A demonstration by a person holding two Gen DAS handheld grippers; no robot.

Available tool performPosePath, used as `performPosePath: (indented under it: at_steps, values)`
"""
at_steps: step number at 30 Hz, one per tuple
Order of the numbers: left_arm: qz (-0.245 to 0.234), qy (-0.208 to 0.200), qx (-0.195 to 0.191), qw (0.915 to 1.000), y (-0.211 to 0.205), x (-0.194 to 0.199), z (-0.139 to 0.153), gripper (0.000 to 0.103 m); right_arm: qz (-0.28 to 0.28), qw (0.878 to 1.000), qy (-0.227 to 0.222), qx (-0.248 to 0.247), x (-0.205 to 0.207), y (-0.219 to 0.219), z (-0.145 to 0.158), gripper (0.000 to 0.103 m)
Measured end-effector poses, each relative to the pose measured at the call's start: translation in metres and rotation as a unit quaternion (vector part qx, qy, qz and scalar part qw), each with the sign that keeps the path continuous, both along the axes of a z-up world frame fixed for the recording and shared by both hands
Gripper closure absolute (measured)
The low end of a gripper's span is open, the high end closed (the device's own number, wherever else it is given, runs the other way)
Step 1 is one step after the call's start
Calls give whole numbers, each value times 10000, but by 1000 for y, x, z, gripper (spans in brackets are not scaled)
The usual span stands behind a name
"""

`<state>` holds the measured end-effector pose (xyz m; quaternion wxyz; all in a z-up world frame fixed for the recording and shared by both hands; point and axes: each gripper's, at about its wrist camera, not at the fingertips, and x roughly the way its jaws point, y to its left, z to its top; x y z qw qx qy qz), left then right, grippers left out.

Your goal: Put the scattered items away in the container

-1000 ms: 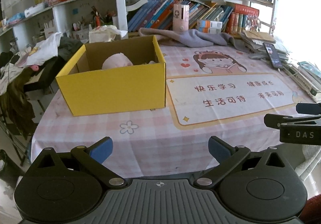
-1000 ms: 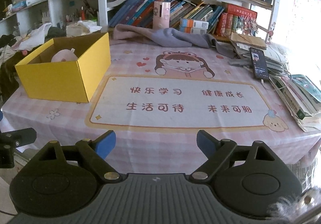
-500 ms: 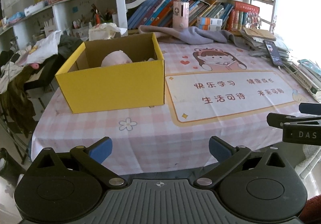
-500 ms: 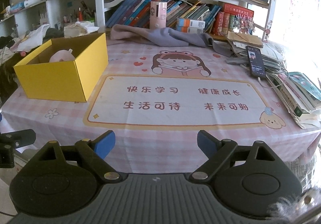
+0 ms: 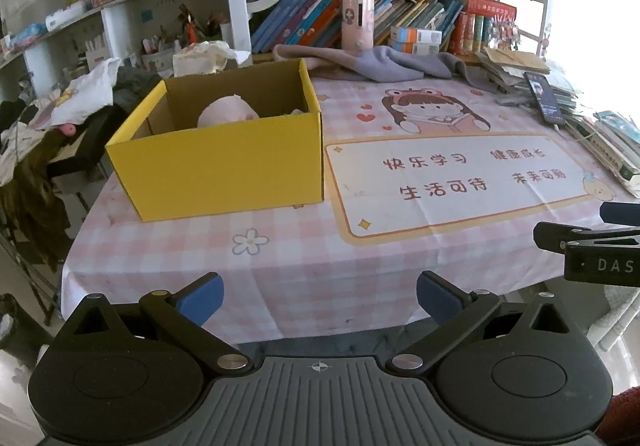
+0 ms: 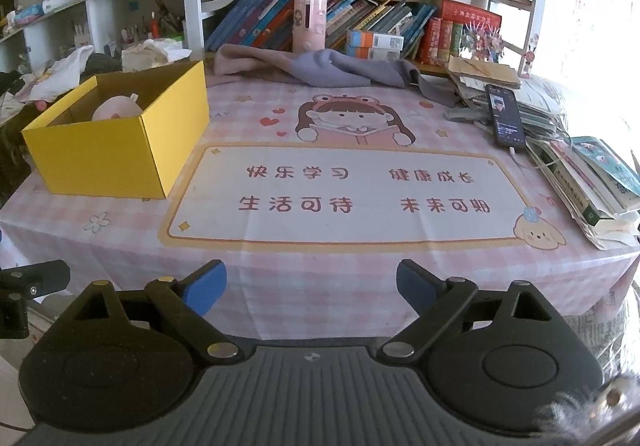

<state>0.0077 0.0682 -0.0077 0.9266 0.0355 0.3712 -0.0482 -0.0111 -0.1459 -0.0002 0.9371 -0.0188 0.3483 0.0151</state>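
Both the left gripper (image 5: 320,296) and right gripper (image 6: 311,284) hang spread and empty, the right's jaws opening, before the yellow cardboard box (image 5: 224,166) holding a pink plush (image 5: 228,113).

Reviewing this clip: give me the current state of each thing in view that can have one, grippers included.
yellow box: open-topped, upright on the tablecloth, pink soft item inside.
phone: screen lit, lying on the stack of books, cable plugged in.
grey cloth: crumpled at the table's far edge.
left gripper: open, nothing between the fingers.
right gripper: jaws opening, nothing between them.
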Motion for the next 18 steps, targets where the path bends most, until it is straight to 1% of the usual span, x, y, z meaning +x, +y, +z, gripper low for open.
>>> performPosePath:
  at_steps: [4,10,18]
  values:
    - [-25,21,1,10000,-1,1,-1,0,-11,10000,31,-7,1,-1,-2,8]
    - [15,63,0,10000,-1,2,-2,0,-17,10000,43,-5,2,-1,-2,8]
    - [-69,108,-28,9999,-3,4,-3,0,-6,10000,81,2,4,-1,-5,8]
